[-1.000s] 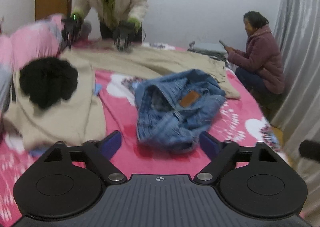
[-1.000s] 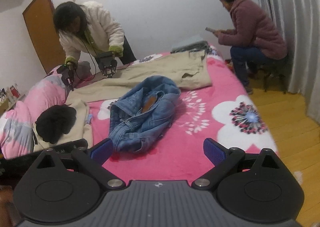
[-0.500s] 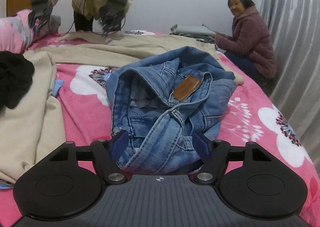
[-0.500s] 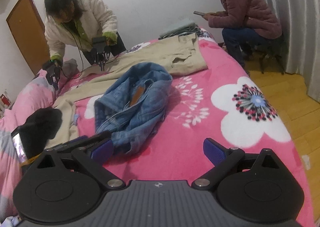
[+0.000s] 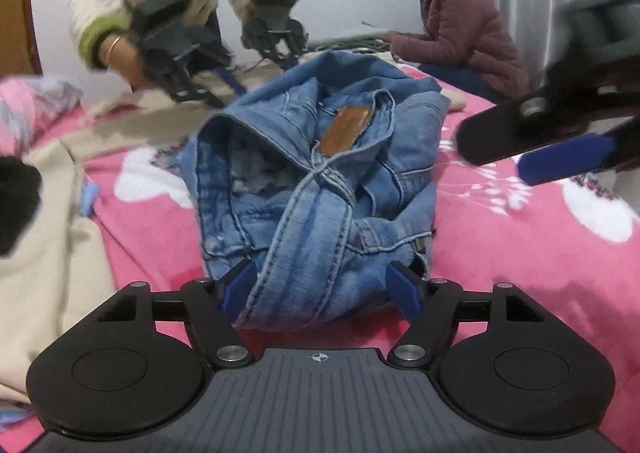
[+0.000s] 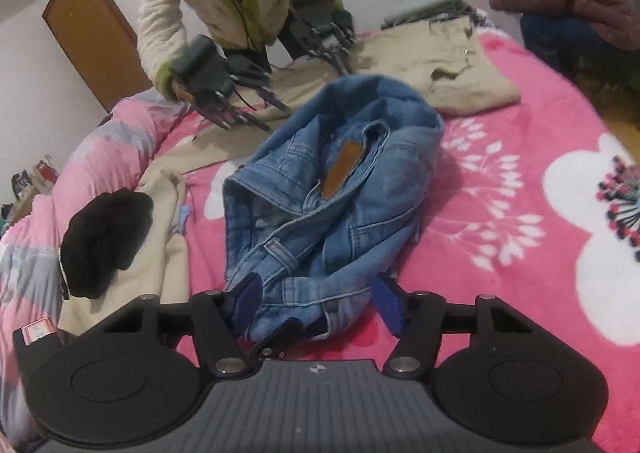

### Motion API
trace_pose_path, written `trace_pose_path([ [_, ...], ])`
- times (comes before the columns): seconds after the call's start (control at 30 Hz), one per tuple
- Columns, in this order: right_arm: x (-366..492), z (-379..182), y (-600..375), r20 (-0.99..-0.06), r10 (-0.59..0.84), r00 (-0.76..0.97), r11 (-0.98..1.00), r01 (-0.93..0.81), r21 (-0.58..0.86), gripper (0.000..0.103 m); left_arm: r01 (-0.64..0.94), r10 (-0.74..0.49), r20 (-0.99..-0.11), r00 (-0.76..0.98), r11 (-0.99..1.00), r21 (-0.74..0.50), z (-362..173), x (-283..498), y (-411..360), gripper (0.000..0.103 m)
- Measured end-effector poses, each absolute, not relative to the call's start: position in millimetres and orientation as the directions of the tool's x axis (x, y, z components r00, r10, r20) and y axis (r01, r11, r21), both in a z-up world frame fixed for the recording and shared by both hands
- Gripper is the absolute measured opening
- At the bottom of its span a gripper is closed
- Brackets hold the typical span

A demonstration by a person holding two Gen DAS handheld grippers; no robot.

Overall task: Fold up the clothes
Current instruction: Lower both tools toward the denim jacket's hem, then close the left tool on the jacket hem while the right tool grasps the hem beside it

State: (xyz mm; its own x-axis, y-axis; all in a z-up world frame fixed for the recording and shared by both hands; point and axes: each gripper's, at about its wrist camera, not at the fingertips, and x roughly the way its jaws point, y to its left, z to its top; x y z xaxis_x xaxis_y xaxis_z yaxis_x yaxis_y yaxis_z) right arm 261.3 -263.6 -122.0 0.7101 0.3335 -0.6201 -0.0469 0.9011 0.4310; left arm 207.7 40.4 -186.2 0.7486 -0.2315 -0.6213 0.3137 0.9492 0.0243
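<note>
Jeans (image 5: pixel 320 181), crumpled, lie on the bed (image 5: pixel 520 237). Left gripper (image 5: pixel 322 287): fingers spread astride the near denim edge; contact cannot be told. Right gripper (image 6: pixel 320 299): fingers just closing, denim hem between them; a grip cannot be told. Beige trousers (image 6: pixel 444 65) lie beyond; a black garment (image 6: pixel 104 241) lies left.

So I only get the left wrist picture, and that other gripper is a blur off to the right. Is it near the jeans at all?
Observer: Yes. The right gripper straddles the near edge of the jeans; its jaws have just been closing, denim between them.
Operator: Anything hiding behind the jeans?
Observer: The waist end of beige trousers, lying flat.
Operator: And past the bed on my right?
Observer: A wooden floor.
</note>
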Motion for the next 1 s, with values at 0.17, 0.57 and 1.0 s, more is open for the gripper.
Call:
trace_pose_path([
  [0.17,262.2,-124.7,-275.0,-0.652,0.313,0.69,0.904,-0.005,0.428,0.065,0.337,-0.416,-0.588,0.693,0.909,-0.246,-174.8,206.3,61.7,0.018],
  [0.57,258.6,-132.8,-282.3,-0.655,0.382,0.652,0.871,-0.016,0.491,0.067,0.508,-0.604,-0.552,0.575,0.793,-0.337,-161.4,162.6,38.1,0.001],
  [1.0,248.7,-173.2,-275.1,-0.756,0.366,0.543,0.892,0.028,0.452,0.058,0.585,-0.681,-0.579,0.448,0.713,-0.386,-152.4,144.6,36.6,0.0],
])
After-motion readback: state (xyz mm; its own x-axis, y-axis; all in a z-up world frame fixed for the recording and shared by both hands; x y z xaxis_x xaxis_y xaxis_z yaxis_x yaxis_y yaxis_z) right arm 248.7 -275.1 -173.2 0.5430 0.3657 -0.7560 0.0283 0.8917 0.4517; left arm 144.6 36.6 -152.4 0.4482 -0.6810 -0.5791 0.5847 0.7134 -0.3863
